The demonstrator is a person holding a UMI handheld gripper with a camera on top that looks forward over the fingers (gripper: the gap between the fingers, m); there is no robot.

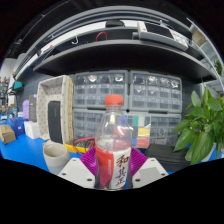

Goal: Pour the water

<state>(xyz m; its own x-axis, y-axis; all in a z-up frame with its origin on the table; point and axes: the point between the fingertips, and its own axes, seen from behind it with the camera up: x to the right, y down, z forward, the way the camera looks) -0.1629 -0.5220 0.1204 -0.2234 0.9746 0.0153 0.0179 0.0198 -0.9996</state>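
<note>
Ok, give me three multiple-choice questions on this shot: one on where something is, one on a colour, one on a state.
1. Where is the bottle?
A. between the tool's fingers
B. on the shelf
C. behind the plant

2. What colour is the bottle's cap?
A. blue
B. red
C. white

3. What state is the bottle in?
A. lying on its side
B. upside down
C. upright with its cap on

Answers:
1. A, the bottle stands right between the two fingers, with the white cup to one side.
2. B, the cap on top is red, like the label lower down.
3. C, the bottle stands straight and the cap sits on its neck, so pouring has not begun. The plant stands off to the other side.
</note>
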